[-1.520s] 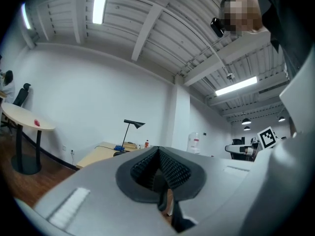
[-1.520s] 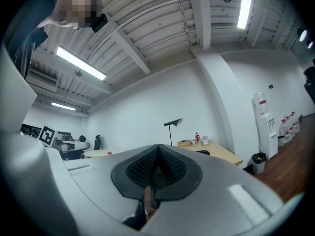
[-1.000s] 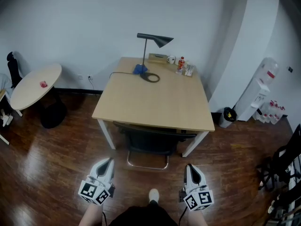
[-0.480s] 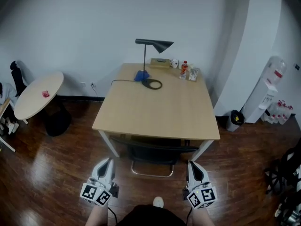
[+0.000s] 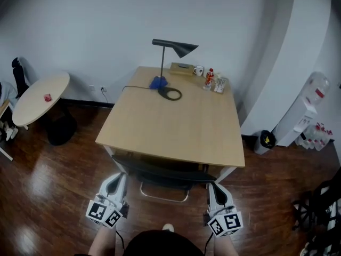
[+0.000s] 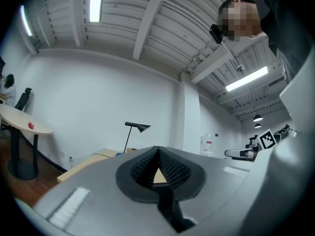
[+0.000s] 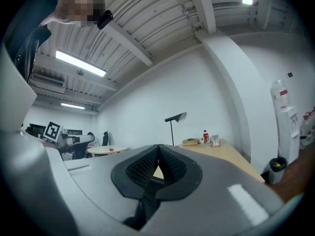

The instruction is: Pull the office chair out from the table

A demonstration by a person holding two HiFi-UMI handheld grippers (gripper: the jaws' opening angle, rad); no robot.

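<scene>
A black office chair [image 5: 160, 170] is tucked under the near edge of a light wooden table [image 5: 173, 122]; only its backrest top and chrome base bar show. My left gripper [image 5: 119, 177] hovers just short of the backrest's left end, jaws shut and empty. At the backrest's right end my right gripper [image 5: 211, 187] is likewise shut with nothing held. In the left gripper view the gripper [image 6: 158, 151] has its ribbed pads together, pointing level toward the table [image 6: 93, 162]. The right gripper view shows the same for the right gripper [image 7: 158, 150], with the table [image 7: 219, 154] ahead.
On the table stand a black desk lamp [image 5: 173, 49], a blue item [image 5: 158, 82], a mug [image 5: 199, 70], a bottle [image 5: 209, 77]. A round white table [image 5: 40, 97] stands at left, a water dispenser [image 5: 303, 111] and small bin [image 5: 264, 141] at right. Dark wood floor all round.
Both grippers have come forward to the chair's backrest, still shut. The table and chair now sit closer beneath the head view.
</scene>
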